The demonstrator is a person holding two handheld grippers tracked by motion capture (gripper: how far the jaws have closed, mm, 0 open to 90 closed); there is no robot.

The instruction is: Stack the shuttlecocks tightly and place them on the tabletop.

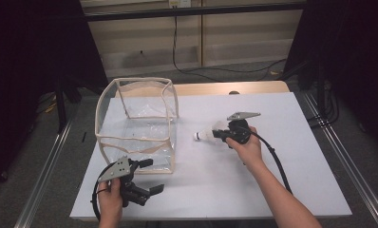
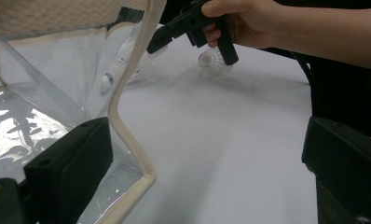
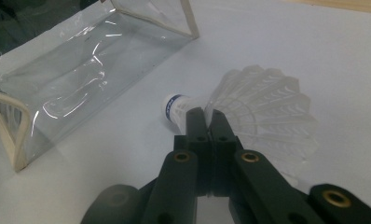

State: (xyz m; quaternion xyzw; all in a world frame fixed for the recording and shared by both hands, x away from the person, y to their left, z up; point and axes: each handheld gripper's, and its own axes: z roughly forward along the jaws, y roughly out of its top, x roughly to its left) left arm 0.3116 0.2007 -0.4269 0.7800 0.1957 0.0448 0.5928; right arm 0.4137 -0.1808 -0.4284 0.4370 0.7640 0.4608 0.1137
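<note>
A white shuttlecock [image 1: 203, 135] with a blue-banded cork lies low over the white table sheet [image 1: 272, 156], cork toward the bag. My right gripper [image 1: 219, 134] is shut, and its tips [image 3: 204, 115] pinch the feather skirt [image 3: 263, 112] just behind the cork. A clear plastic bag [image 1: 138, 126] with beige trim stands open-topped to the left. My left gripper [image 1: 153, 175] is held open at the bag's near right corner, its jaws wide apart [image 2: 207, 163], with the beige seam [image 2: 127, 126] just inside the left jaw. In the left gripper view the shuttlecock's cork [image 2: 106, 83] shows through the plastic.
The white sheet covers a wooden table [image 1: 253, 88] whose far edge shows behind it. Metal rails [image 1: 348, 161] run along both sides of the table. Cables trail from each gripper, the right one [image 1: 279, 164] looping along the person's forearm.
</note>
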